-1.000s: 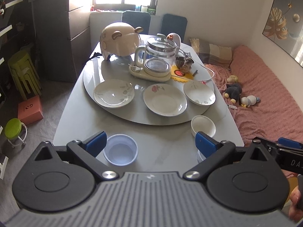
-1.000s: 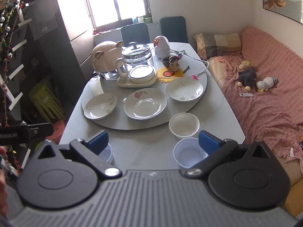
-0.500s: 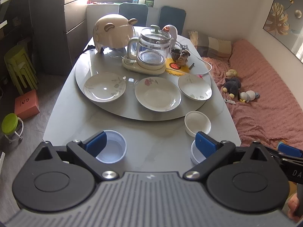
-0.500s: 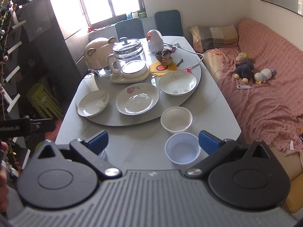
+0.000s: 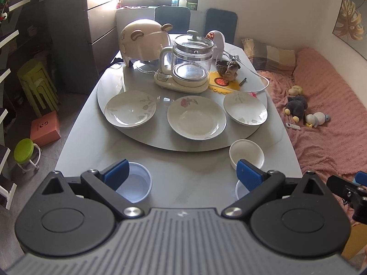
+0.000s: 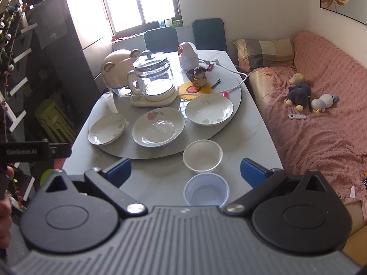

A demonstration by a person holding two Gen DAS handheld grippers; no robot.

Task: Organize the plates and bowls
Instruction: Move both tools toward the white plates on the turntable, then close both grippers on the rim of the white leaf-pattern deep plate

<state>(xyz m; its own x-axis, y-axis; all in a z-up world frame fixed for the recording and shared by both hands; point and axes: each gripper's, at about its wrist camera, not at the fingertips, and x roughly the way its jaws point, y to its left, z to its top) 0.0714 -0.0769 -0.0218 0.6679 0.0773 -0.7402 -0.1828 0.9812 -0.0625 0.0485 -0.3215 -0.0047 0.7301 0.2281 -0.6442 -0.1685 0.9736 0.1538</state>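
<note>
The left hand-held gripper (image 5: 181, 174) hovers over the near edge of the worktop (image 5: 188, 171) with its jaws spread wide and nothing between them. Just behind its left finger sits a clear plastic bowl (image 5: 135, 184); beside its right finger stands a white bowl (image 5: 246, 152), with another clear bowl's rim (image 5: 239, 191) partly hidden below that finger.

The right hand-held gripper (image 6: 185, 169) is likewise wide open and empty. Between its fingers lie a clear plastic bowl (image 6: 206, 191) and, just beyond, the white bowl (image 6: 203, 154).

Farther out, on the round turntable (image 5: 128, 80), three plates lie in a row: left plate (image 5: 130, 112), flowered middle plate (image 5: 196, 120), right plate (image 5: 245, 111). Behind them stand a glass kettle (image 5: 191, 55) and a bear-eared cover (image 5: 144, 41).
</note>
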